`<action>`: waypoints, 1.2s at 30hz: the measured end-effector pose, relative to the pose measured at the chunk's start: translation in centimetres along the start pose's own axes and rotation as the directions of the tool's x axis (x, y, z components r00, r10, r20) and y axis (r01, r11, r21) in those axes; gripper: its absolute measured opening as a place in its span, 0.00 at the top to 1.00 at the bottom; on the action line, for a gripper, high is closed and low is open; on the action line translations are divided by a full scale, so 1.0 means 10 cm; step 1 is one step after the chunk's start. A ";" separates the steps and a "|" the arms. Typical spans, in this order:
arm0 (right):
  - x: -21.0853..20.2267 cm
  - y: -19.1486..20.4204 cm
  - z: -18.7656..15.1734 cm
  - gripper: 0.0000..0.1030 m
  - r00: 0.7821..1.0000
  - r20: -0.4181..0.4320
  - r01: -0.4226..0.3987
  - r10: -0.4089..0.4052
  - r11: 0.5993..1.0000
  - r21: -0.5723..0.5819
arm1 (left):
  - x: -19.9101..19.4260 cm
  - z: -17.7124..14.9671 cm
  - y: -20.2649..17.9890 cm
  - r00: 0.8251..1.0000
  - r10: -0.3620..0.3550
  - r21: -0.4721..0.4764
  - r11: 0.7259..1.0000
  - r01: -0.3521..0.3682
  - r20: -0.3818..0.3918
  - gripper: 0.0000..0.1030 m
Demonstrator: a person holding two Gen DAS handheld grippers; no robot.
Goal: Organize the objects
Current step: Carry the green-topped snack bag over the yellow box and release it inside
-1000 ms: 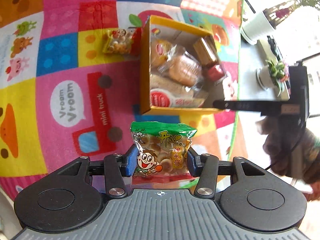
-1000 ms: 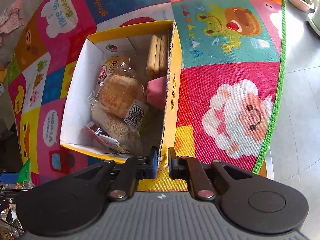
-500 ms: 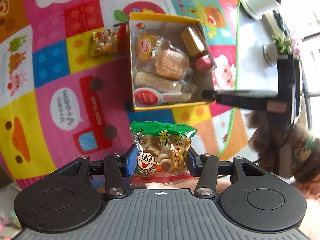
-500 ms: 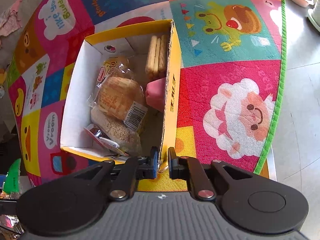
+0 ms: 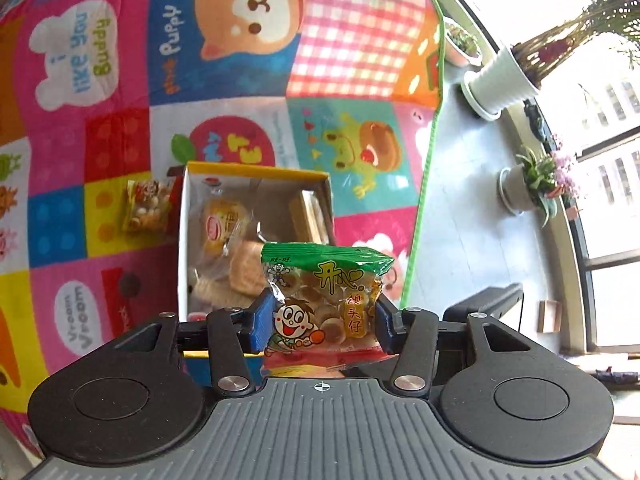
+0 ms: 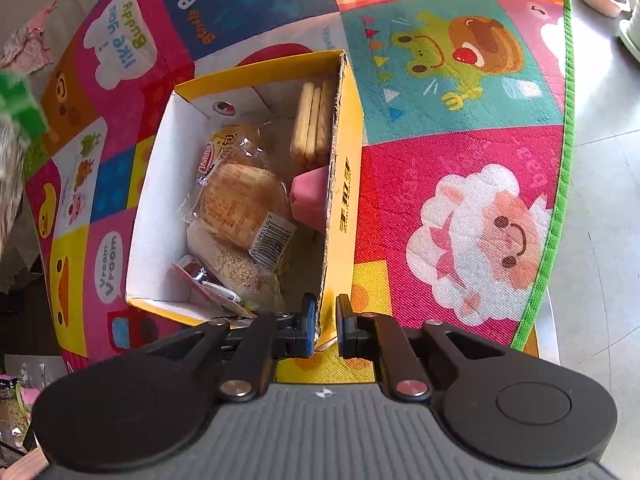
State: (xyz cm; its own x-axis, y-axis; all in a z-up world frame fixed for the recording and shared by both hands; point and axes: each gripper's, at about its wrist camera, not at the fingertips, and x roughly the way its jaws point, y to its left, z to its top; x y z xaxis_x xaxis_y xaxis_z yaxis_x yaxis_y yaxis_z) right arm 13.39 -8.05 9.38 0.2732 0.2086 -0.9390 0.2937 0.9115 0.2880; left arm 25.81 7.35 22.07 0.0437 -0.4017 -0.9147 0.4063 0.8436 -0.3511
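My left gripper (image 5: 322, 322) is shut on a green-topped snack bag (image 5: 326, 300) with a cartoon face, held in the air over the near end of the yellow cardboard box (image 5: 256, 174). The box (image 6: 346, 184) holds several wrapped cakes, a stack of biscuits (image 6: 314, 120) and a pink item (image 6: 308, 196). My right gripper (image 6: 322, 326) is shut on the near corner of the box's right wall. A second small snack bag (image 5: 146, 206) lies on the mat just left of the box. A blurred green corner of the held bag (image 6: 20, 112) shows at the left edge of the right wrist view.
The box stands on a colourful patchwork play mat (image 5: 100, 60) with a green border (image 6: 558, 200). Grey floor lies to the right, with white plant pots (image 5: 500, 88) and a small flowering pot (image 5: 524, 188) by the window. Cloth and clutter sit past the mat's left edge (image 6: 28, 40).
My left gripper has risen and travelled with the snack bag toward the box, so the bag now overlaps the box's near end. The right gripper has stayed clamped on the box wall.
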 end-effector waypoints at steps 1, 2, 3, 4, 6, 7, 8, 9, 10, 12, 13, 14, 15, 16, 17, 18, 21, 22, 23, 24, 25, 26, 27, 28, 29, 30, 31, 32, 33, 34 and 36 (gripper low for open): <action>0.00 0.00 0.00 0.90 1.000 0.001 -0.002 0.002 1.000 -0.001 | 0.00 0.02 -0.01 1.000 0.004 -0.009 1.000 -0.004 0.010 0.47; 0.00 -0.01 0.00 0.90 1.000 0.002 -0.006 0.006 1.000 -0.002 | 0.01 0.03 -0.01 1.000 0.014 -0.017 1.000 -0.014 0.017 0.47; 0.00 -0.01 0.00 0.90 1.000 0.003 -0.009 0.009 1.000 -0.002 | 0.02 0.04 0.00 0.999 0.031 -0.020 0.999 -0.030 0.019 0.47; 0.01 -0.02 0.01 0.90 1.000 0.005 -0.011 0.011 1.000 -0.002 | 0.03 0.04 0.01 0.999 0.050 -0.019 0.999 -0.050 0.021 0.47; 0.01 -0.03 0.01 0.90 1.000 0.008 -0.017 0.017 1.000 0.001 | 0.04 0.05 0.03 0.997 0.076 -0.014 0.997 -0.075 0.031 0.47; 0.02 -0.04 0.01 0.90 1.000 0.008 -0.020 0.020 1.000 0.005 | 0.03 0.05 0.04 0.996 0.077 -0.016 0.997 -0.077 0.038 0.47; 0.02 -0.04 0.01 0.90 1.000 0.008 -0.023 0.023 1.000 0.009 | 0.03 0.06 0.05 0.996 0.077 -0.022 0.997 -0.076 0.045 0.47; 0.03 -0.05 0.01 0.90 1.000 0.007 -0.027 0.026 1.000 0.013 | 0.02 0.08 0.06 0.996 0.074 -0.029 0.997 -0.073 0.052 0.47; 0.04 -0.05 0.01 0.90 1.000 0.006 -0.029 0.029 0.999 0.016 | 0.01 0.09 0.07 0.996 0.070 -0.034 0.997 -0.068 0.059 0.47; 0.06 -0.05 0.02 0.90 0.999 0.003 -0.032 0.032 0.999 0.021 | 0.01 0.13 0.09 0.996 0.063 -0.035 0.998 -0.061 0.063 0.47; 0.07 -0.05 0.03 0.90 0.999 0.001 -0.032 0.032 0.999 0.022 | 0.00 0.13 0.09 0.996 0.058 -0.033 0.998 -0.056 0.066 0.47; 0.08 -0.05 0.03 0.90 1.000 -0.002 -0.029 0.029 0.999 0.021 | -0.01 0.14 0.09 0.996 0.053 -0.030 0.998 -0.051 0.069 0.47; 0.10 -0.05 0.04 0.90 1.000 -0.005 -0.025 0.025 1.000 0.017 | -0.01 0.13 0.10 0.996 0.045 -0.027 0.999 -0.044 0.074 0.47; 0.11 -0.04 0.04 0.90 1.000 -0.007 -0.022 0.022 1.000 0.012 | -0.02 0.13 0.11 0.996 0.038 -0.022 0.999 -0.036 0.081 0.47; 0.12 -0.03 0.05 0.90 1.000 -0.008 -0.018 0.018 1.000 0.005 | -0.03 0.12 0.12 0.996 0.031 -0.018 0.999 -0.029 0.086 0.47; 0.12 -0.03 0.05 0.90 1.000 -0.009 -0.017 0.017 1.000 0.001 | -0.02 0.10 0.14 0.996 0.024 -0.018 1.000 -0.023 0.088 0.47; 0.11 -0.03 0.05 0.90 1.000 -0.012 -0.013 0.013 1.000 -0.001 | -0.02 0.10 0.19 0.995 0.019 -0.034 0.999 -0.016 0.100 0.47; 0.11 -0.04 0.05 0.90 1.000 -0.012 -0.013 0.013 1.000 0.000 | -0.03 0.11 0.21 0.994 0.016 -0.047 0.999 -0.011 0.104 0.47; 0.10 -0.04 0.05 0.90 1.000 -0.012 -0.012 0.012 1.000 0.001 | -0.04 0.13 0.22 0.994 0.008 -0.061 0.998 -0.001 0.109 0.47; 0.10 -0.03 0.05 0.90 1.000 -0.012 -0.012 0.012 1.000 0.001 | -0.04 0.14 0.24 0.994 -0.004 -0.076 0.997 0.012 0.111 0.47; 0.11 -0.03 0.05 0.90 1.000 -0.012 -0.010 0.010 1.000 -0.001 | -0.03 0.15 0.25 0.994 -0.013 -0.089 0.996 0.022 0.110 0.47; 0.11 -0.02 0.05 0.90 1.000 -0.013 -0.009 0.009 1.000 -0.003 | -0.02 0.17 0.25 0.994 -0.013 -0.098 0.995 0.024 0.107 0.47; 0.12 -0.02 0.05 0.90 1.000 -0.013 -0.008 0.008 1.000 -0.003 | 0.01 0.18 0.24 0.995 -0.005 -0.089 0.996 0.014 0.101 0.47; 0.13 -0.01 0.06 0.90 1.000 -0.015 -0.007 0.007 1.000 0.000 | 0.06 0.20 0.21 0.995 0.020 -0.050 0.999 -0.015 0.098 0.47; 0.15 -0.01 0.06 0.90 1.000 -0.017 -0.004 0.004 1.000 0.004 | 0.12 0.22 0.20 0.994 0.045 -0.017 0.999 -0.044 0.101 0.47; 0.16 -0.01 0.06 0.89 1.000 -0.020 -0.002 0.002 1.000 0.006 | 0.18 0.23 0.23 0.994 0.044 -0.021 0.999 -0.042 0.101 0.47; 0.17 -0.01 0.06 0.89 1.000 -0.022 0.000 0.000 1.000 0.006 | 0.24 0.25 0.26 0.993 0.055 -0.031 0.998 -0.052 0.107 0.47; 0.17 -0.02 0.06 0.89 1.000 -0.023 0.001 0.000 1.000 0.006 | 0.28 0.26 0.29 0.991 0.054 -0.051 0.998 -0.048 0.123 0.47; 0.17 -0.02 0.06 0.89 1.000 -0.024 0.002 -0.001 1.000 0.006 | 0.33 0.28 0.36 0.991 -0.002 -0.098 0.995 0.015 0.135 0.45; 0.18 -0.02 0.06 0.89 1.000 -0.025 0.002 -0.002 1.000 0.007 | 0.38 0.30 0.41 0.991 -0.014 -0.123 0.992 0.030 0.133 0.44; 0.17 -0.02 0.06 0.89 1.000 -0.026 0.005 -0.005 1.000 0.010 | 0.49 0.34 0.48 0.994 0.028 -0.141 0.990 -0.012 0.108 0.46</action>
State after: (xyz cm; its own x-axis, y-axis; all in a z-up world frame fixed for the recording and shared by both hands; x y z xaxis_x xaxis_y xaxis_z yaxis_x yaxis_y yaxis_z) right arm 14.35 -8.12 7.79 0.2475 0.2132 -0.9452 0.3041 0.9091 0.2847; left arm 31.05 8.17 16.55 0.1536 -0.4146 -0.8970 0.2733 0.8901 -0.3646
